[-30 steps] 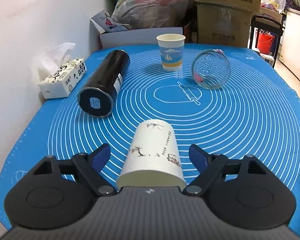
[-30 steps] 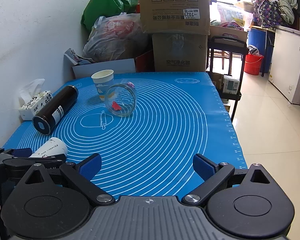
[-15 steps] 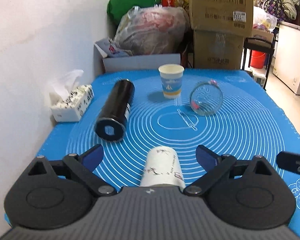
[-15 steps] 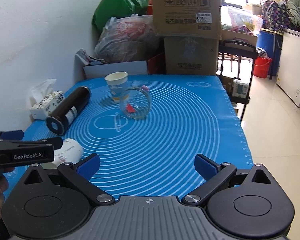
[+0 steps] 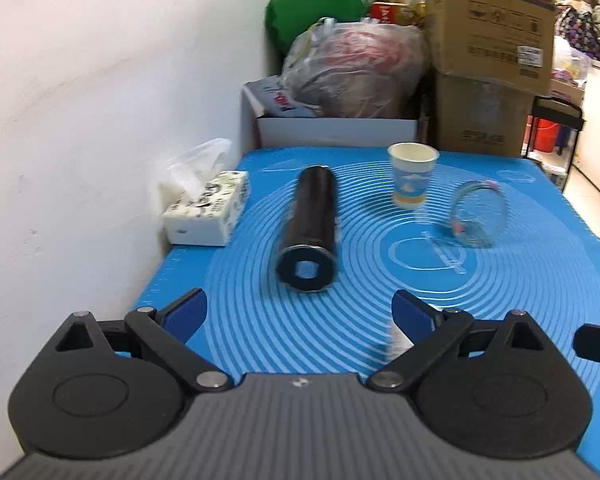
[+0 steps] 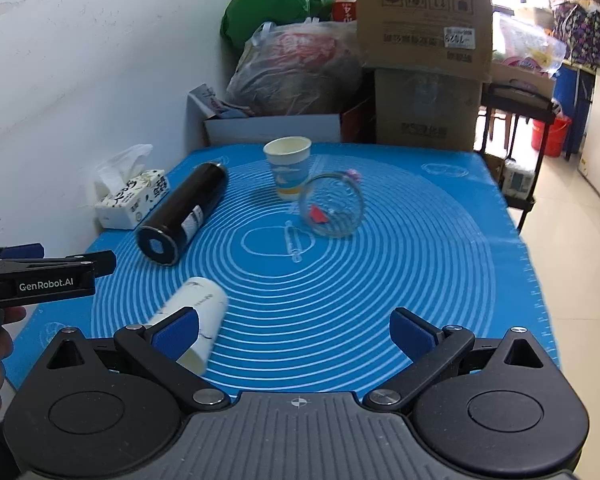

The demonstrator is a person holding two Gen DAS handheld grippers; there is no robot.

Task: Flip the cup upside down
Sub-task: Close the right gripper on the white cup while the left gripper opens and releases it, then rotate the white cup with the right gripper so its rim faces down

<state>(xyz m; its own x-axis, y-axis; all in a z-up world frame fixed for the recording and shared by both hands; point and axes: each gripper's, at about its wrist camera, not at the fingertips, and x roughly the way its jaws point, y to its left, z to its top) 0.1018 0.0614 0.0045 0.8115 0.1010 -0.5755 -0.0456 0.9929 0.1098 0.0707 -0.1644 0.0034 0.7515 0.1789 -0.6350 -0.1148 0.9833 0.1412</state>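
Both claws, left (image 5: 300, 314) and right (image 6: 294, 330), gape wide, empty; white cup (image 6: 198, 312) apparently lies sideways.

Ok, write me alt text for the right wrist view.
A white paper cup lies on its side on a blue baking mat, partly behind the open right tool. Farther back lie a black bottle and a glass jar, with a blue paper cup standing upright. The left tool enters from the left.

White paper cup (image 6: 198, 312) with dark sketch print: lying on its side on blue mat (image 6: 380, 280), near front-left corner. Open rim faces the front edge, base points toward mat centre.
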